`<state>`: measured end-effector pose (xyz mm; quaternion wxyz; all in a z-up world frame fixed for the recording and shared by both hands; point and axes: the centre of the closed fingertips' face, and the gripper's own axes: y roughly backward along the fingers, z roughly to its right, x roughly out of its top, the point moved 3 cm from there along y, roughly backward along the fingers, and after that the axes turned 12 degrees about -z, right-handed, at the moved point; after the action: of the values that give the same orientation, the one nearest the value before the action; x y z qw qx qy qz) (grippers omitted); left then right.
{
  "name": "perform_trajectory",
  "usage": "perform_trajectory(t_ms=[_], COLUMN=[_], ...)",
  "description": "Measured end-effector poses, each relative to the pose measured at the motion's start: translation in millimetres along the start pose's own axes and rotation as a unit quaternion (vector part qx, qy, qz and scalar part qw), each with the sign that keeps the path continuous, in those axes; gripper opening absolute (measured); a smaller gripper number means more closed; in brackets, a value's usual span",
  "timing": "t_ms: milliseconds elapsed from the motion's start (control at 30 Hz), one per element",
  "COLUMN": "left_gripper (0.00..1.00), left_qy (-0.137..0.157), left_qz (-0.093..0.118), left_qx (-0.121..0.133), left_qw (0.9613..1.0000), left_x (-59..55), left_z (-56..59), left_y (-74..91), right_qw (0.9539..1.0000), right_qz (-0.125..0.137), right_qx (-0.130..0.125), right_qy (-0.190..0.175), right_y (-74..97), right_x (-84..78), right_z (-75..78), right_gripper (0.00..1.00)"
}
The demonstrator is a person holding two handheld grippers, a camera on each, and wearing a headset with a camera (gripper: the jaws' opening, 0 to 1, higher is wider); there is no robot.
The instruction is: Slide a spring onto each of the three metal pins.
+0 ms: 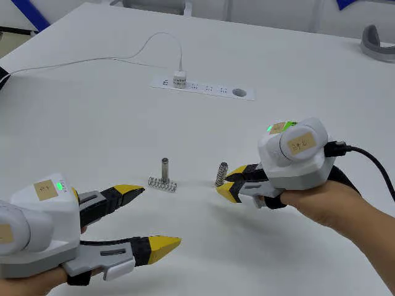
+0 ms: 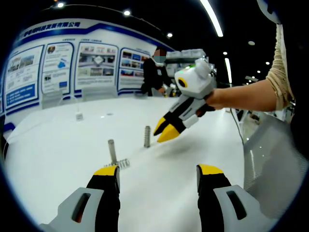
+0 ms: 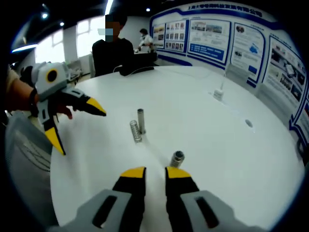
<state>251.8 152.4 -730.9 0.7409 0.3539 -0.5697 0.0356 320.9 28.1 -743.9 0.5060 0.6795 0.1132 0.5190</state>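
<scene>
On the white bench (image 1: 296,86), a short bare steel pin (image 1: 165,168) stands upright with a small coiled wire spring (image 1: 162,184) lying on its side at its foot, just touching or very near it. Well to its right stands a second steel pin already sleeved in a spring (image 1: 221,174).

The right gripper (image 1: 223,185) hovers just beside that sleeved pin, its jaws narrow and empty. The left gripper (image 1: 157,216) hangs near the loose spring with its jaws spread wide and nothing between them.

The loose spring looks like the next job. It is best pinched lightly across its middle so the coils don't crush. It then needs tipping upright, with its bore lined up over the pin's top before it is lowered. The pin seems free-standing, so a sideways nudge could topple it; the right gripper could steady its base.
</scene>
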Motion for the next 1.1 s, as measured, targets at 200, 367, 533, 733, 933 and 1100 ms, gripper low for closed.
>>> perform_trajectory(t_ms=[200,367,533,733,933,1100], left_gripper=[0.66,0.65,0.65,0.65,0.65,0.65], left_qy=[-0.001,-0.001,0.000,0.002,0.003,0.006], left_qz=[-0.001,-0.001,-0.001,-0.001,-0.002,-0.004], left_qx=[0.001,0.003,0.005,0.007,0.010,0.011], left_qw=[1.0000,1.0000,1.0000,1.0000,0.9999,0.9999], left_x=[-0.2,0.2,0.2,-1.0,-2.6,-4.4], left_z=[0.7,-0.2,-0.1,-0.6,-1.9,-2.8], left_y=[1.4,2.8,3.6,4.2,5.1,5.1], right_qw=[0.9997,0.9989,0.9981,0.9969,0.9962,0.9951], right_qz=[0.006,0.008,0.010,0.009,0.006,-0.006], right_qx=[0.014,0.024,0.031,0.042,0.051,0.057], right_qy=[0.017,0.039,0.052,0.066,0.071,0.080], right_y=[-5.2,-10.9,-18.8,-30.8,-41.3,-50.8], right_x=[11.1,21.8,31.5,41.2,47.3,48.7], right_z=[-12.3,-19.9,-23.9,-29.1,-31.4,-31.9], right_gripper=[0.17,0.17,0.18,0.18,0.18,0.18])
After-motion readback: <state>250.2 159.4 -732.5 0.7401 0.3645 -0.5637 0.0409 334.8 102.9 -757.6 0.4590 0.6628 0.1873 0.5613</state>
